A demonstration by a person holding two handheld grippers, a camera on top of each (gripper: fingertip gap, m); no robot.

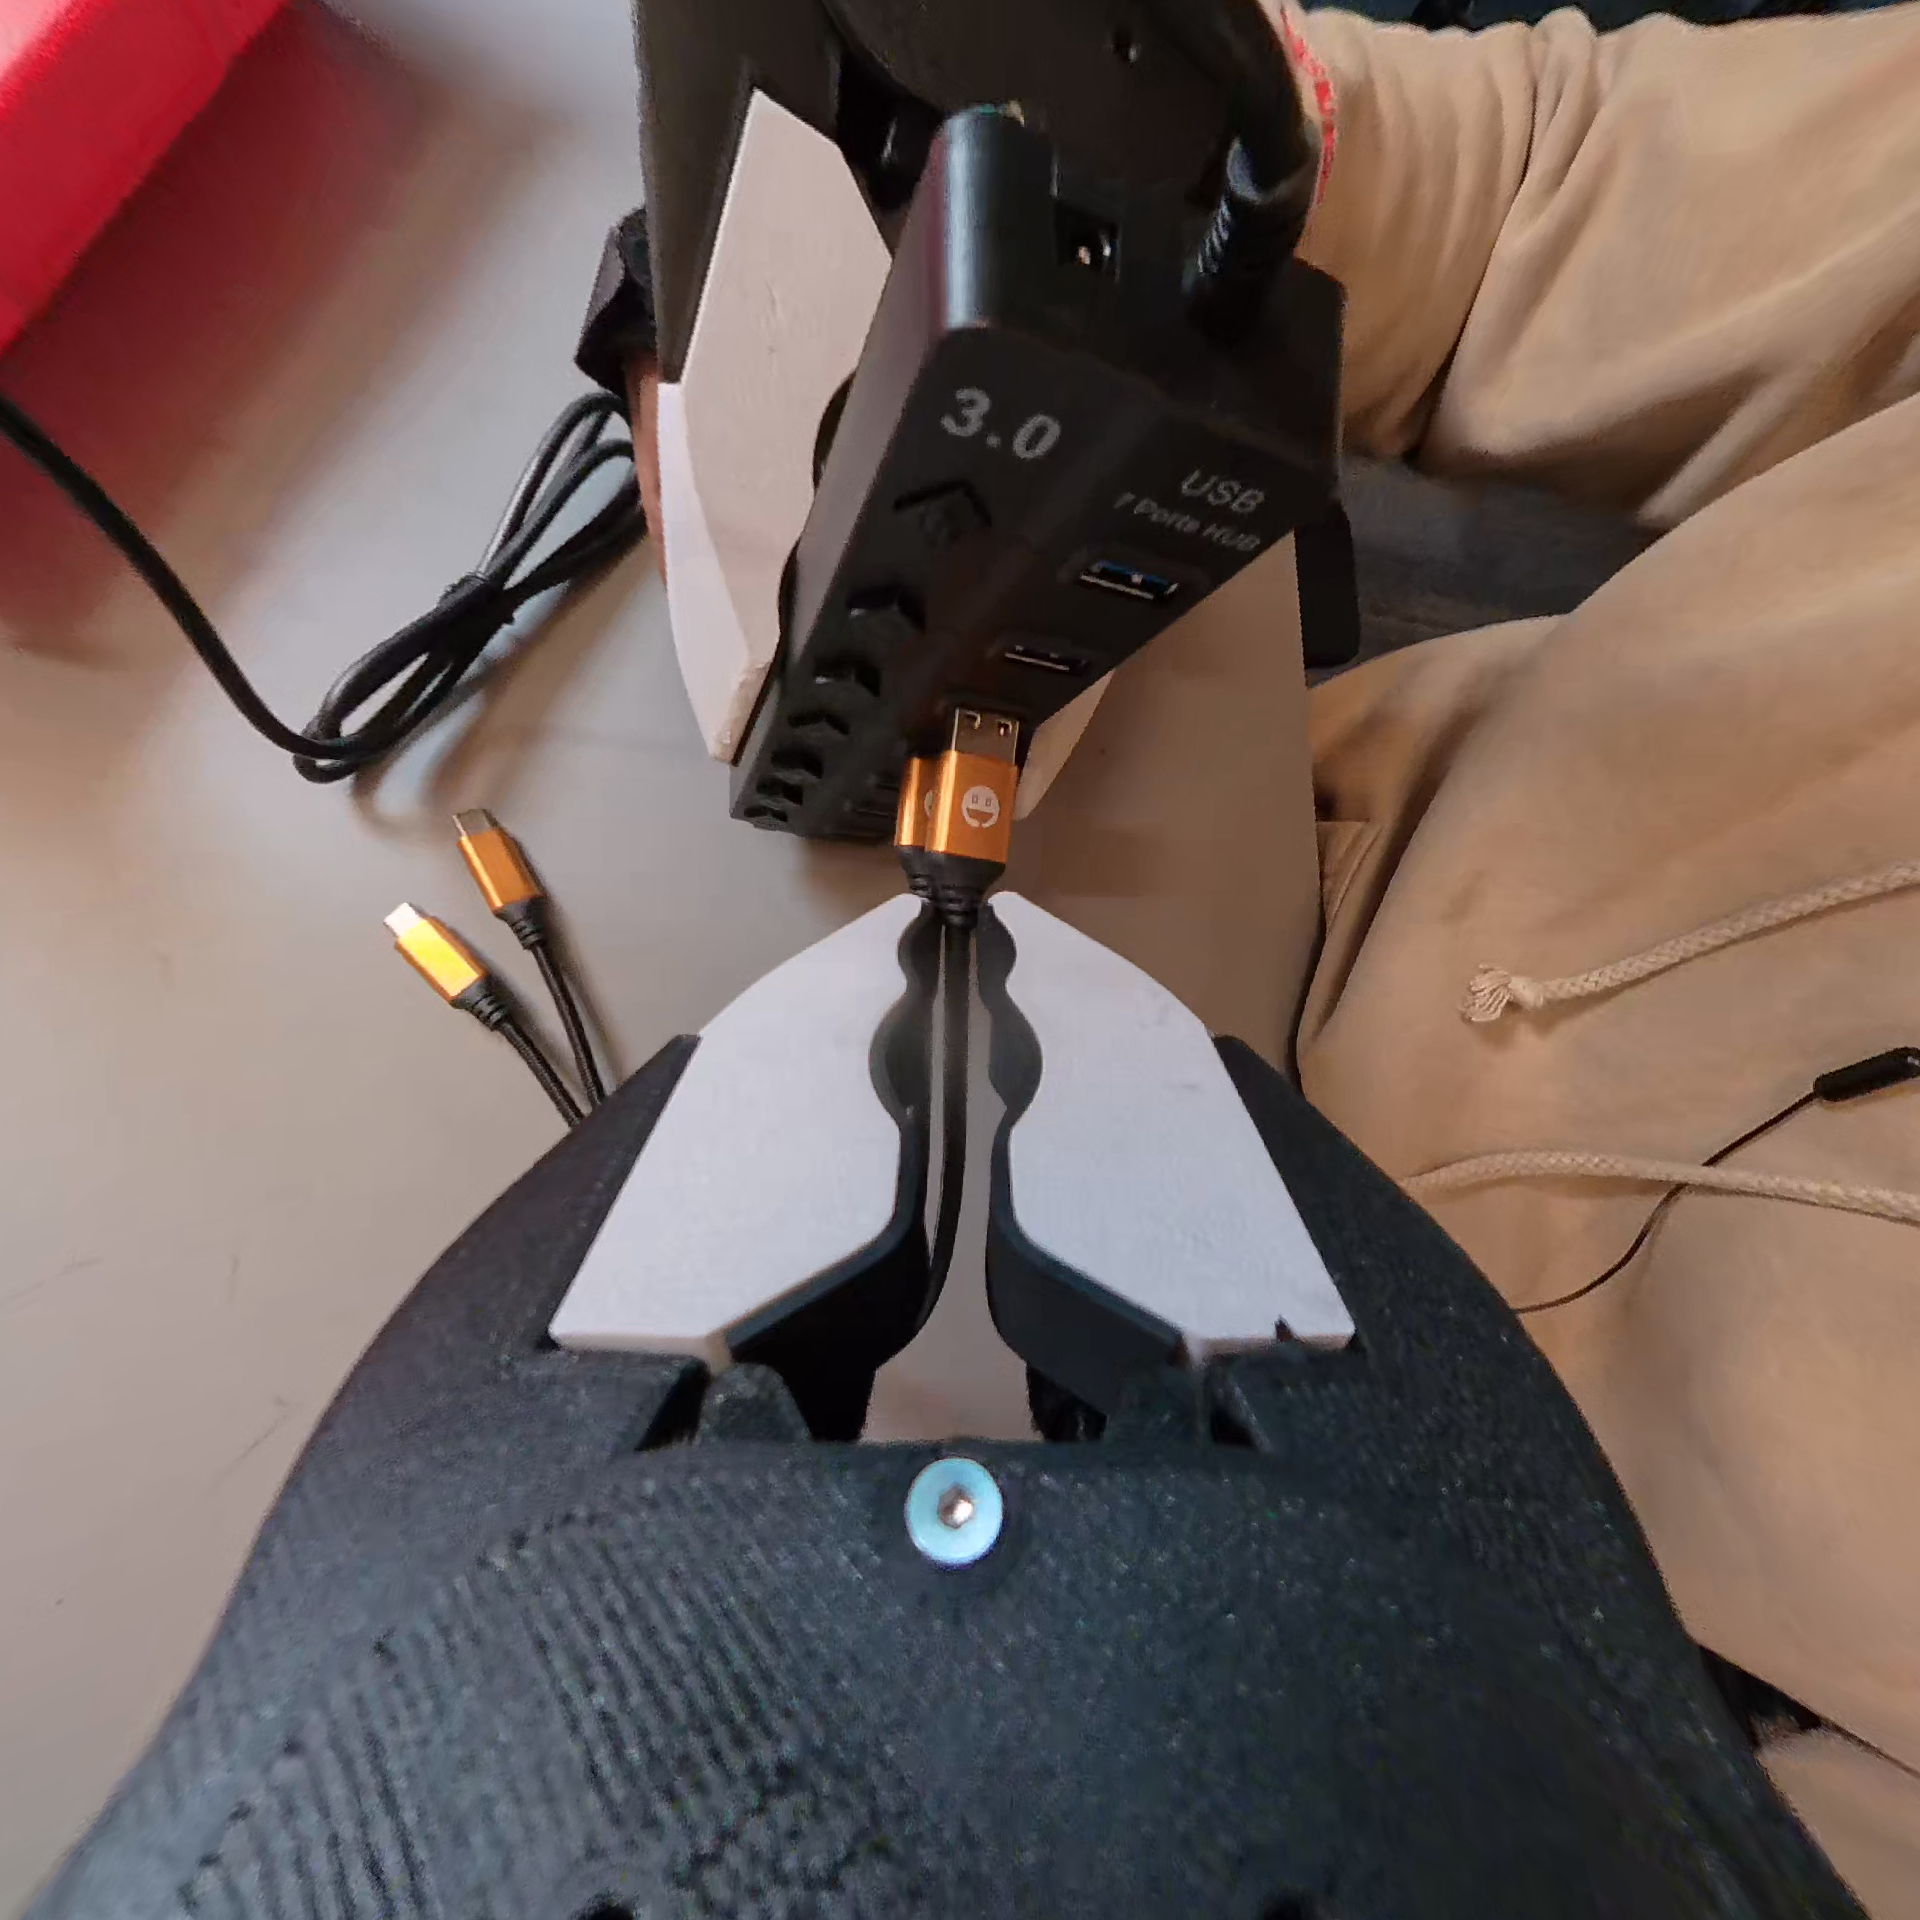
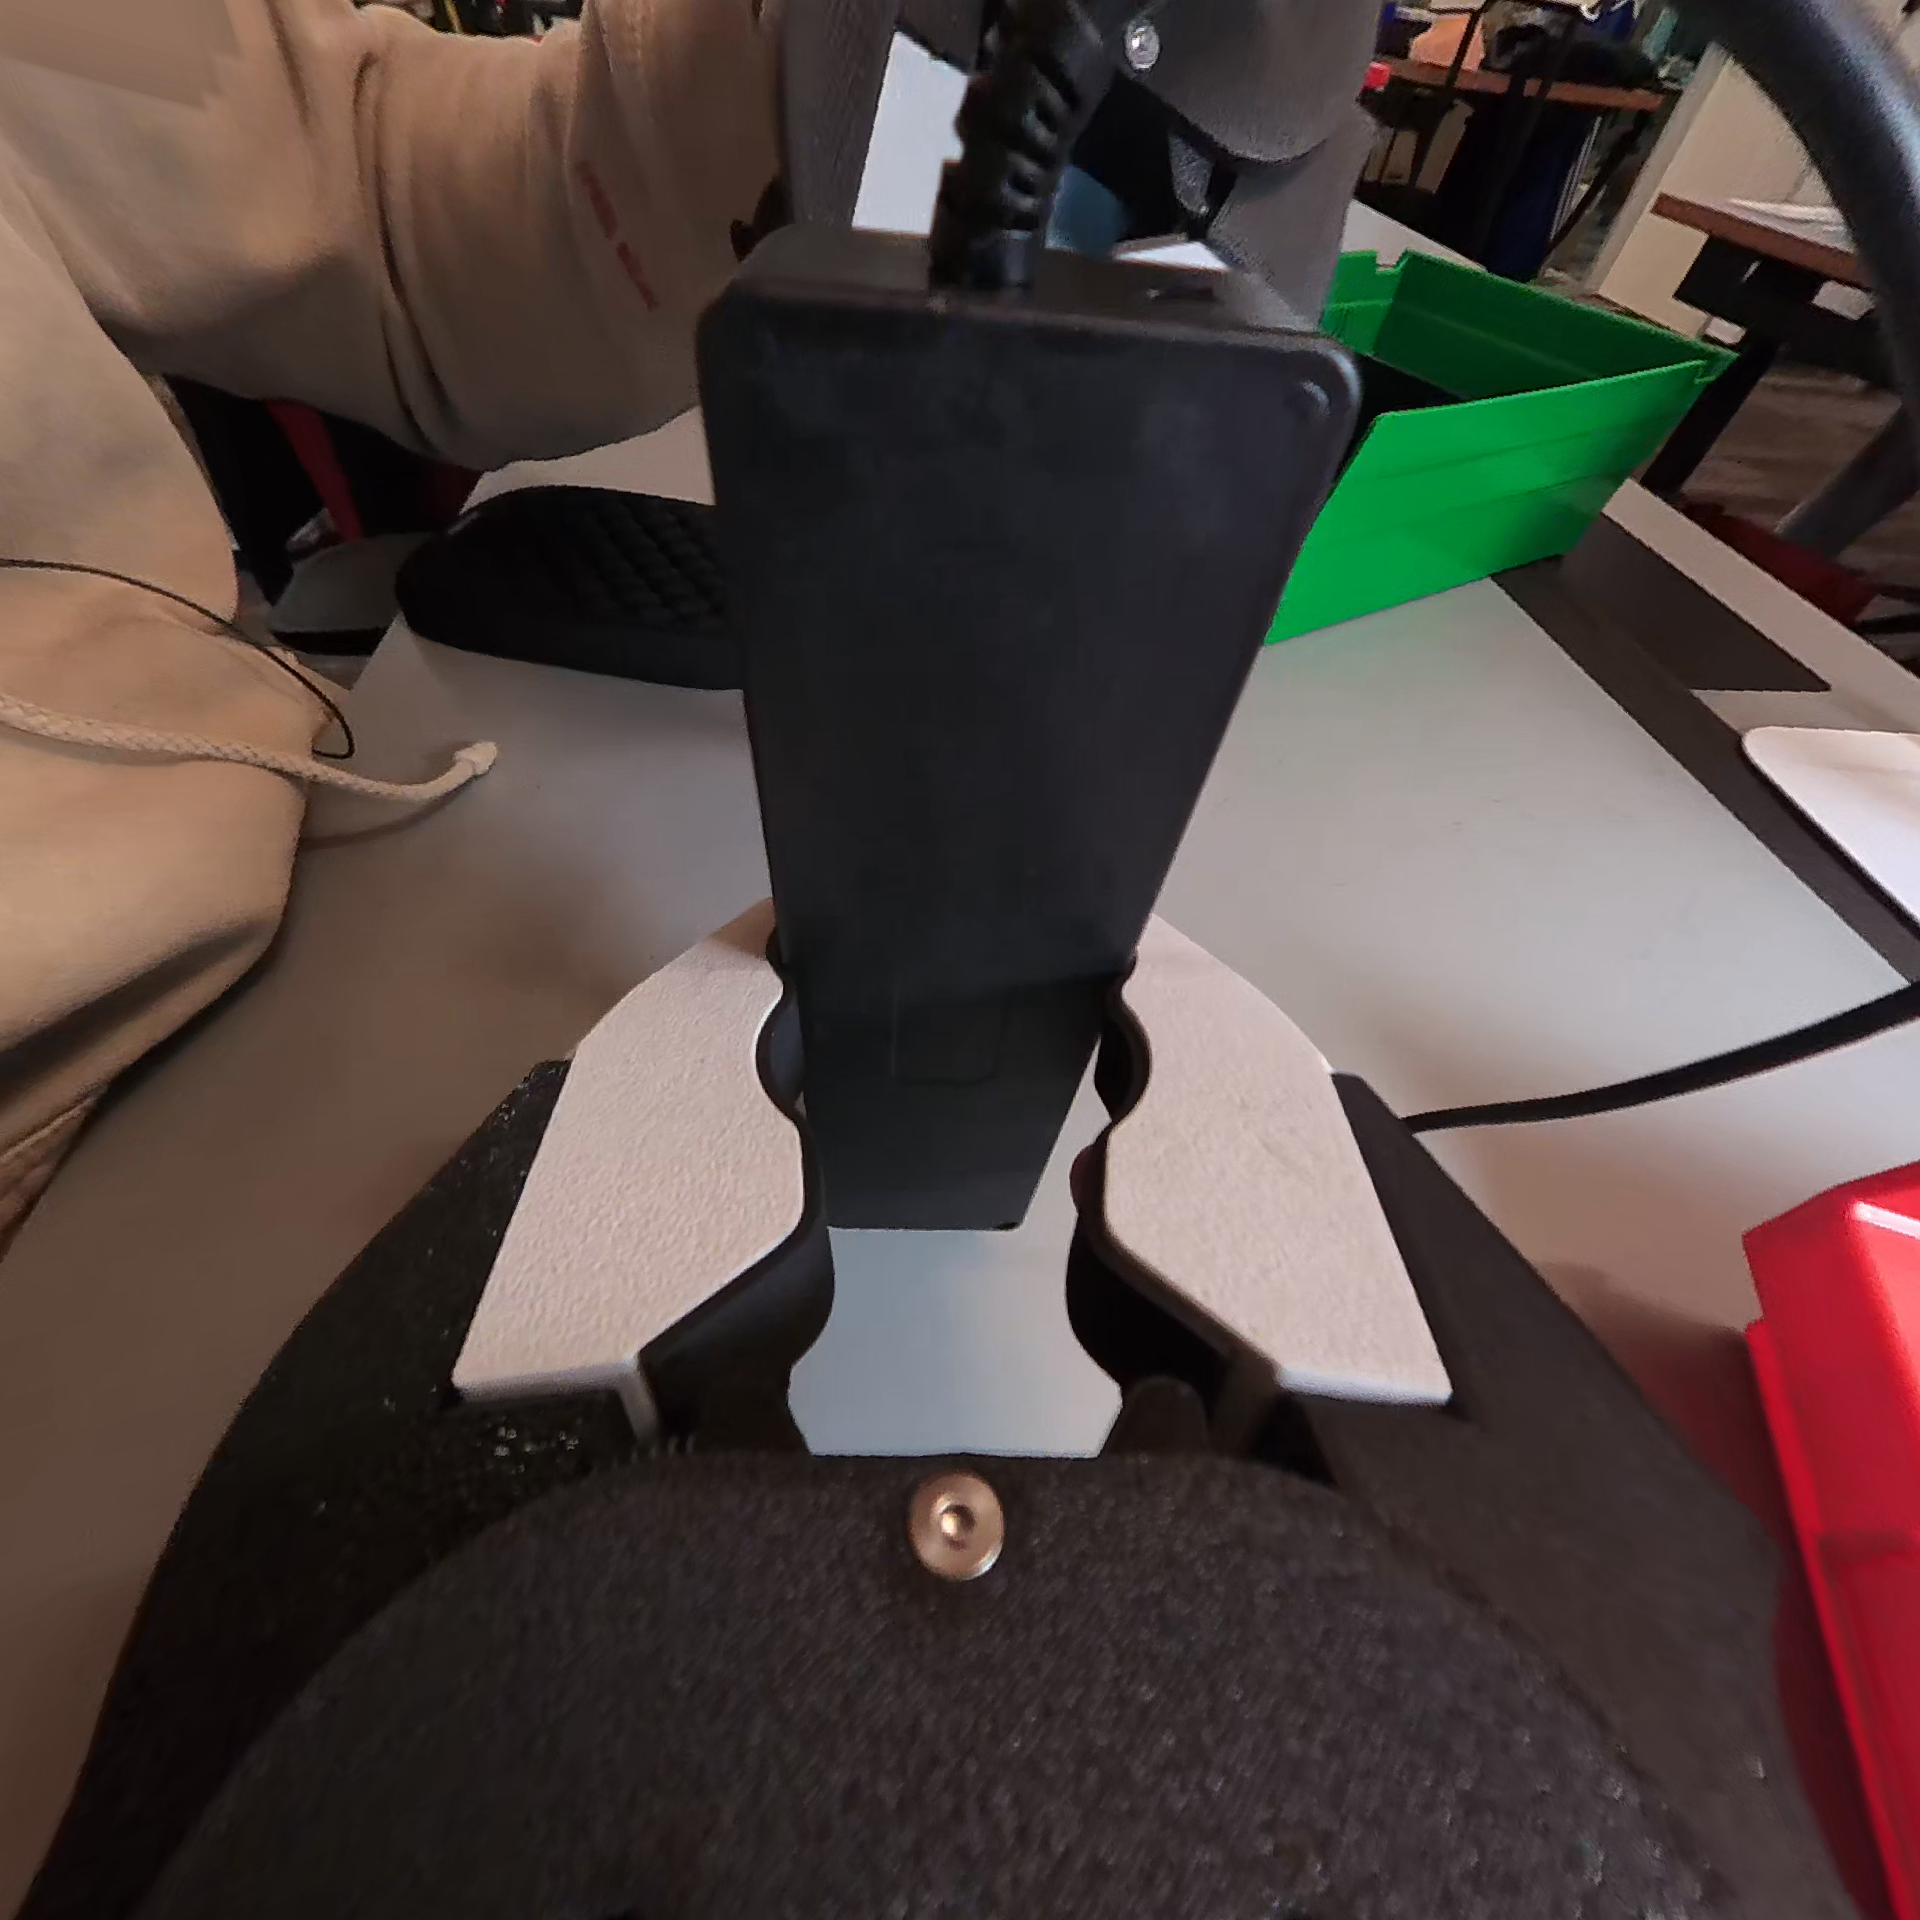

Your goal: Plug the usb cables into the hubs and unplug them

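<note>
A black multi-port USB hub [image 1: 1049, 499] is held in the air by my right gripper, whose white fingers [image 1: 727, 436] clamp its sides. My left gripper [image 1: 948, 914] is shut on the black cable just behind an orange USB-A plug [image 1: 961, 805]. The plug's metal tip sits at the mouth of a hub port, partly exposed. In the right wrist view I see the hub's plain black back [image 2: 1013, 644] between my right gripper's [image 2: 951, 987] fingers, with its own thick cable leaving the far end. Two loose orange USB-C plugs [image 1: 499, 868] [image 1: 434, 951] lie on the grey table.
A coiled black cable [image 1: 447, 644] lies on the table by a red bin [image 1: 114, 177]. A person in a beige hoodie [image 1: 1621, 727] sits close on the right. A green bin [image 2: 1496, 457], a white pad [image 2: 1849, 810] and a red bin [image 2: 1849, 1455] show in the right wrist view.
</note>
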